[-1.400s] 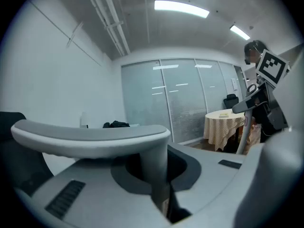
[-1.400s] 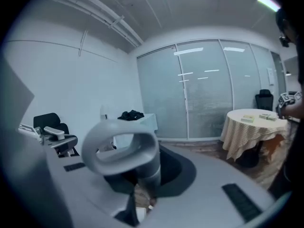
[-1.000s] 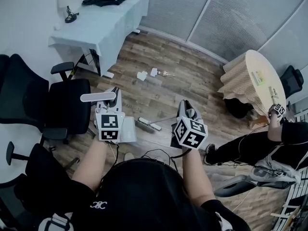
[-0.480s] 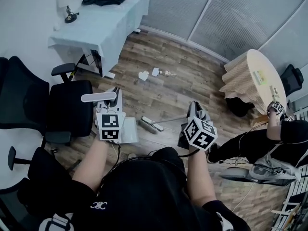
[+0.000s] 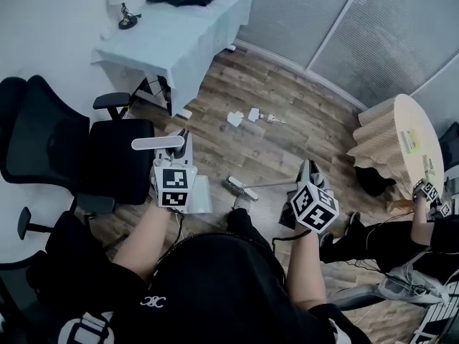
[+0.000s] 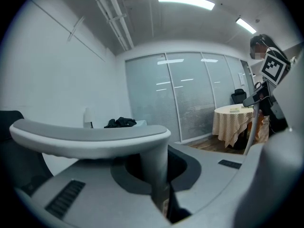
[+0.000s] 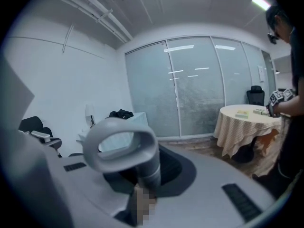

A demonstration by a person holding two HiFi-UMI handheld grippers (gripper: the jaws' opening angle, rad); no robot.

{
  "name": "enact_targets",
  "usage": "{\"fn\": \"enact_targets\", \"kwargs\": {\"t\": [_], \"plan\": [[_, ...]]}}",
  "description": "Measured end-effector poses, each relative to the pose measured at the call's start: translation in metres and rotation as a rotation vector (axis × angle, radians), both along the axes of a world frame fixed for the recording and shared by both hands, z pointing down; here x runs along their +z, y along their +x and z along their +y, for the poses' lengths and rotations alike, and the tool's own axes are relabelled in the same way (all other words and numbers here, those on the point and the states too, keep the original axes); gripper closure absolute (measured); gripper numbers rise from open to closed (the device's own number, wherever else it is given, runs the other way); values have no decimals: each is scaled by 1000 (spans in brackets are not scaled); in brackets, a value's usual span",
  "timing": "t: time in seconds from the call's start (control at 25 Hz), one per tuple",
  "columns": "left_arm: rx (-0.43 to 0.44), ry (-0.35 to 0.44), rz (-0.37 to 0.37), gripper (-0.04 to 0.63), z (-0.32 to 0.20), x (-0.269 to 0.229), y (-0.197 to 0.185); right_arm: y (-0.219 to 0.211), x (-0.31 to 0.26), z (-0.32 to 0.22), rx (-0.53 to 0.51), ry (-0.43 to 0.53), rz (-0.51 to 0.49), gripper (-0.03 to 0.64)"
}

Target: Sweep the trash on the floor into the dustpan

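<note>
Paper trash [image 5: 235,118] on wood floor [image 5: 308,131]

Wood floor [image 5: 287,131], white table [image 5: 179,34], black chair [image 5: 115,156], frosted glass wall [image 5: 401,34].

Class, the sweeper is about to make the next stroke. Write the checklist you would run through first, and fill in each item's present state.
1. Left gripper jaws shut on the dustpan handle: ok.
2. Right gripper jaws shut on the broom handle: ok.
3. Broom head low, beside the dustpan: ok.
4. Broom head up against the trash: not ok; the scraps lie farther off, near the table.
5. Floor between broom head and trash bare: ok.
6. Dustpan mouth faces the trash: cannot tell.
</note>
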State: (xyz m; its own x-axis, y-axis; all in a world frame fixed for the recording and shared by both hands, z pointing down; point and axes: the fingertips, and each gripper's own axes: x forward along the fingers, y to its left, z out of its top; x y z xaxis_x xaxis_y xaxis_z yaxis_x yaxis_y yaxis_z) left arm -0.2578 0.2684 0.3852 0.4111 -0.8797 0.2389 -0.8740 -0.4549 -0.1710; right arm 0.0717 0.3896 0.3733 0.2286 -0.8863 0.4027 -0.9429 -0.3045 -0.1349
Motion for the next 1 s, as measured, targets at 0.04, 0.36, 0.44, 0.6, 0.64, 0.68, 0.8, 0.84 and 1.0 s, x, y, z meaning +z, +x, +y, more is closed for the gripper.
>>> {"fn": "enact_targets", "kwargs": {"t": [0.04,0.36,0.44,0.6,0.64,0.68,0.8,0.84,1.0], "plan": [[-6,1,-6,571,-9,1,3,4,4,-9,-9,-3,-6,566],[-84,-11,-30,571,-77,3,35,54,16,-88,-80,0,-60,566],[-91,-13,-36,571,-95,1,55,76,17,-108,-86,1,-77,566],[-77,-19,-43,571,-134,3,92,106,18,-142,-111,5,-86,566],[-80,-17,-40,571,-142,2,98,112,18,-149,-120,7,-83,566],[-87,-12,-36,571,-152,0,105,119,17,-156,-127,9,-79,566],[-109,16,-19,571,-181,-11,122,146,11,-177,-116,17,-71,566],[-113,24,-12,571,-190,-13,126,153,9,-182,-104,20,-67,566],[-124,43,20,571,-224,-16,135,178,4,-200,-69,21,-40,566]]}}
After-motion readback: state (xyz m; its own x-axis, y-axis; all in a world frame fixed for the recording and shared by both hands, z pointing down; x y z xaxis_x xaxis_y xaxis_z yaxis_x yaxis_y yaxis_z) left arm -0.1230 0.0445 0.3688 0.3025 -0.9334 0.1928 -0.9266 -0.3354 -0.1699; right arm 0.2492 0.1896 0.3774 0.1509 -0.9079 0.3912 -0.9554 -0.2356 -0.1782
